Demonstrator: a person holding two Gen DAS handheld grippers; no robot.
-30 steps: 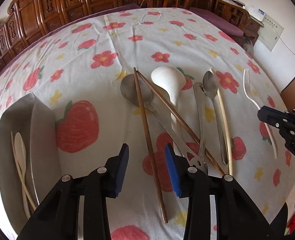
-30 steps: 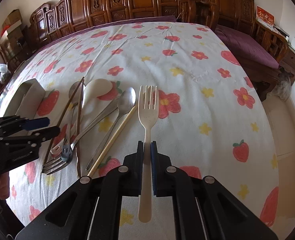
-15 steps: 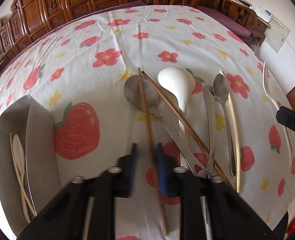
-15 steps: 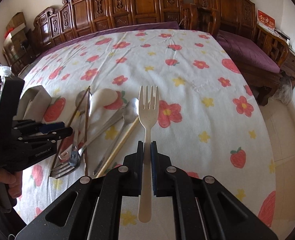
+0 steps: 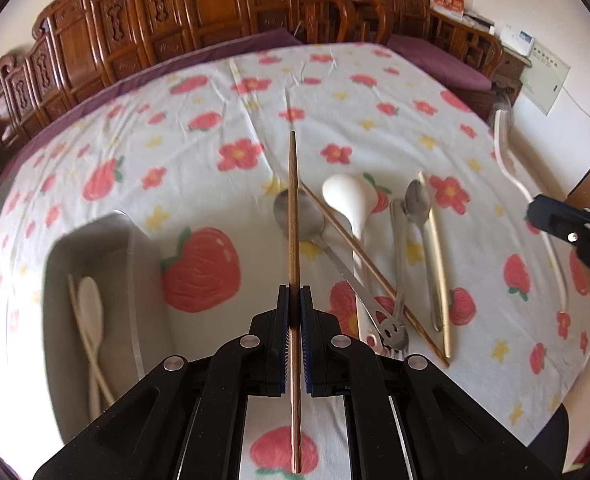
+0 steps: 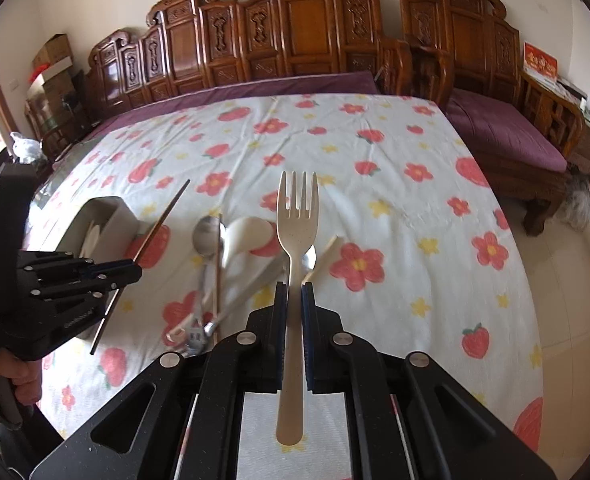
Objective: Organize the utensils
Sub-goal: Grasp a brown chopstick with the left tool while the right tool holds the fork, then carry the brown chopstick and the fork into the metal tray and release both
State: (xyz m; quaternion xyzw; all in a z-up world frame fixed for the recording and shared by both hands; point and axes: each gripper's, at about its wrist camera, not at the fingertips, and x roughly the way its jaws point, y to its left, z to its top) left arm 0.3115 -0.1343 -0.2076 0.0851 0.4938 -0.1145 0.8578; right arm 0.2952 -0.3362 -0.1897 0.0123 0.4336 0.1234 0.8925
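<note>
While your left gripper (image 5: 294, 300) pinches a brown chopstick (image 5: 293, 216) between its blue pads, the stick runs straight ahead along the fingers, its tip clear of the cloth (image 5: 215, 128) and its butt end reaching back past the jaws. Your right gripper (image 6: 294, 296) is clamped on the handle of a cream fork (image 6: 297, 216), tines pointing away and up, the whole fork off the table.

Below and to the right of your left gripper the loose pile lies on the cloth: a second chopstick (image 5: 359, 252) crossing a steel spoon (image 5: 299, 216), a white ladle (image 5: 351, 200) beside them, a smaller steel spoon (image 5: 417, 204), a pale chopstick (image 5: 435, 248) and another steel handle (image 5: 399, 256) between ladle and small spoon. In the right view that pile sits left of and beneath the held fork.

To the left of your left gripper stands a grey bin (image 5: 147, 272). Inside it lie a pale wooden spoon (image 5: 91, 304) and a pale chopstick (image 5: 75, 300), crossing each other near the bottom. In the right view the same bin (image 6: 113, 216) shows just behind your left gripper (image 6: 135, 270).
</note>
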